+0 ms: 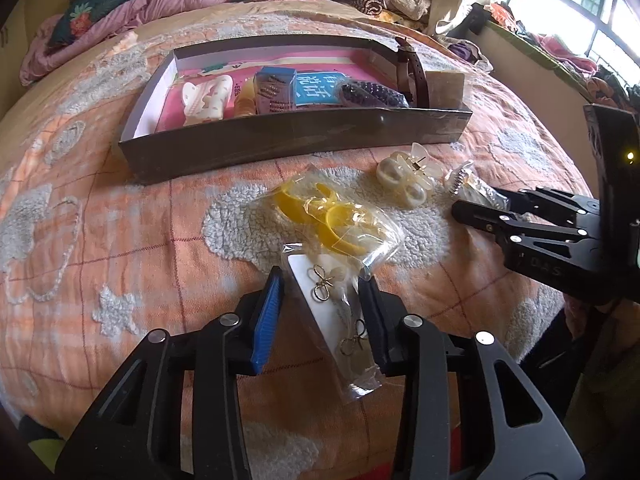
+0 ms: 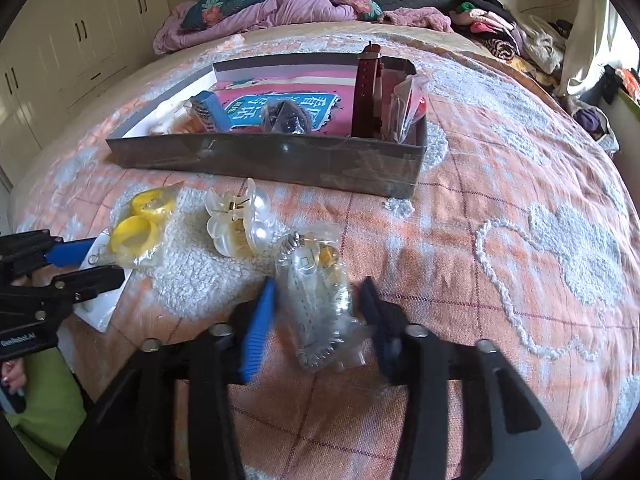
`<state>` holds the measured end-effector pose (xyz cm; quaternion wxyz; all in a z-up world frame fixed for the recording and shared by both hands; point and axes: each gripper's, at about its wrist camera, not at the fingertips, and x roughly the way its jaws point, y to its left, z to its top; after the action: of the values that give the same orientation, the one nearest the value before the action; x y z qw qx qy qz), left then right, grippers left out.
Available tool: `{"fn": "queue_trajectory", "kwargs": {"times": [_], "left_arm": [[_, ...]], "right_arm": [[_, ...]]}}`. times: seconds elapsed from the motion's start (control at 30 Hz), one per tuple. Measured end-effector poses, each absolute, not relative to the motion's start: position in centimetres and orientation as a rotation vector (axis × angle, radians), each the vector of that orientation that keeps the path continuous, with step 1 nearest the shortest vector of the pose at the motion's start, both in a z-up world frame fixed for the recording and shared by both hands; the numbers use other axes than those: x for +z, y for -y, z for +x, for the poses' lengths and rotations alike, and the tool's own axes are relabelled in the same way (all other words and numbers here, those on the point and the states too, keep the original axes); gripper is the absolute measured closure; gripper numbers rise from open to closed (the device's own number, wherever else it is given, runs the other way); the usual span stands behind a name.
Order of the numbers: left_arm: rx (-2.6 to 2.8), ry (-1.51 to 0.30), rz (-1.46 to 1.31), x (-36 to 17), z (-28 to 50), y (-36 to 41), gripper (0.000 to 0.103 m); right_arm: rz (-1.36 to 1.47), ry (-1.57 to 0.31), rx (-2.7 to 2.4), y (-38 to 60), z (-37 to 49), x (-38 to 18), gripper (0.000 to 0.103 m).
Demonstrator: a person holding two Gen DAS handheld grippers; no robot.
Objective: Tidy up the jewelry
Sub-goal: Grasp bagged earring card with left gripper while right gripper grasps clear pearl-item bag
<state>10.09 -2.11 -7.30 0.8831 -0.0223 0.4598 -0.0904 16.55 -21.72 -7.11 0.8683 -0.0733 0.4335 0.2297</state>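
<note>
A clear packet of gold bow earrings [image 1: 332, 304] on a white card lies on the orange blanket, and my left gripper [image 1: 320, 284] is shut on its sides. Beyond it lie a bag of yellow rings [image 1: 332, 216] and a pearl claw clip [image 1: 404, 180]. In the right wrist view my right gripper [image 2: 318, 300] is shut on a crumpled clear packet of small jewelry [image 2: 316, 300], its fingers blurred. The clip [image 2: 240, 220] and yellow rings [image 2: 138, 228] sit to its left, where the left gripper [image 2: 106, 262] shows. A shallow grey box [image 1: 280, 140] stands behind.
The box [image 2: 280, 160] holds a brown watch strap [image 2: 366, 88], a white clip [image 1: 208, 96], a dark beaded piece [image 1: 372, 94] and small packets. Bedding [image 2: 260, 12] and a clothes pile [image 2: 500, 32] crowd the bed's far end. The bed edge drops off at the right [image 1: 560, 308].
</note>
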Motion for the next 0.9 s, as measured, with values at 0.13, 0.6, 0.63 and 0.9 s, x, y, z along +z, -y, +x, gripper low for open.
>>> {"fn": "queue_trajectory", "kwargs": {"times": [0.13, 0.6, 0.63, 0.9], "left_arm": [[-0.195, -0.951, -0.063, -6.8, 9.7, 1.8, 0.076], [-0.133, -0.897, -0.124, -4.7, 8.3, -1.7, 0.078], [-0.127, -0.891, -0.131, -4.5, 8.3, -2.1, 0.078], [-0.103, -0.854, -0.158, -3.3, 8.6, -3.5, 0.078]], "right_arm": [[-0.142, -0.902, 0.499, 22.0, 16.0, -6.8, 0.073], [-0.117, -0.809, 0.583, 21.5, 13.6, -2.7, 0.074], [-0.115, -0.805, 0.589, 21.3, 13.5, -2.5, 0.074], [-0.111, -0.783, 0.63, 19.9, 12.9, -1.1, 0.074]]}}
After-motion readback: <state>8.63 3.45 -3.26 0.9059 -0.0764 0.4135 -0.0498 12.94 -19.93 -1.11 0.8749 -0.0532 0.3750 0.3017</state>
